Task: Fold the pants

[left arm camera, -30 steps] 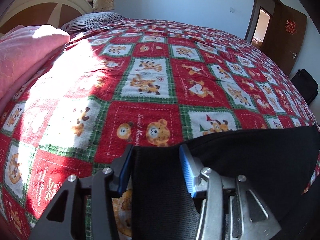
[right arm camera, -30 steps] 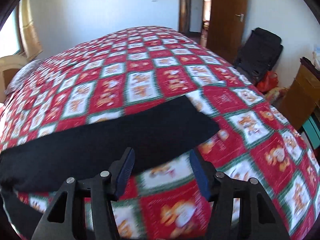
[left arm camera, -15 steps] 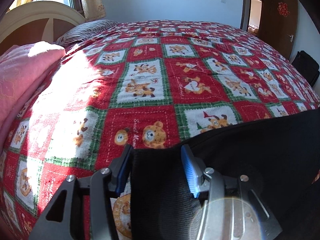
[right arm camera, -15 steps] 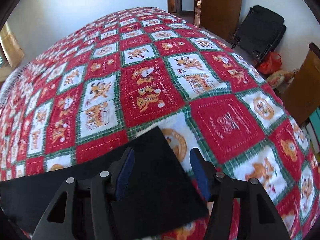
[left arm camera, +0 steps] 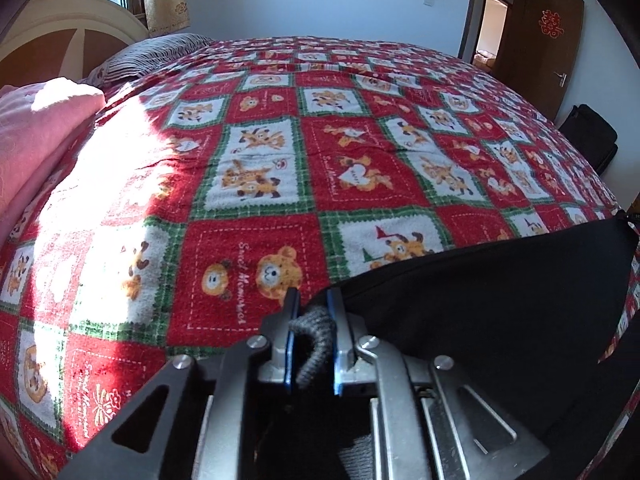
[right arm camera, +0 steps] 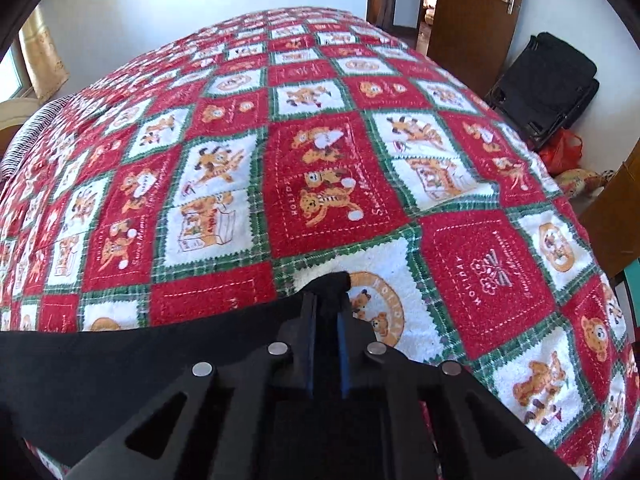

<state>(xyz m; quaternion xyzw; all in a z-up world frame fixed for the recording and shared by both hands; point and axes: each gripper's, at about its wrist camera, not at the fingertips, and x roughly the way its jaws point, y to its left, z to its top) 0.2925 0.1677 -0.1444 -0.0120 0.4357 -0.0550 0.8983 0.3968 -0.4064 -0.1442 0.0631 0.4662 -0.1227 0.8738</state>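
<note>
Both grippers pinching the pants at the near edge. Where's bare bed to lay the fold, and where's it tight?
Free: the broad blanket ahead of the left gripper and right gripper, up to the striped pillow and far wall. Tight: the near edge, covered by black pants, and the left side, where pink bedding is piled.

You have two grippers at work, the left gripper (left arm camera: 312, 308) and the right gripper (right arm camera: 326, 312), and one pair of black pants (left arm camera: 500, 300). One patterned blanket (left arm camera: 280, 152) covers the bed. You can count one pink quilt (left arm camera: 36, 128), one striped pillow (left arm camera: 152, 52), one black folded chair (right arm camera: 548, 80) and one red bag (right arm camera: 562, 152).
</note>
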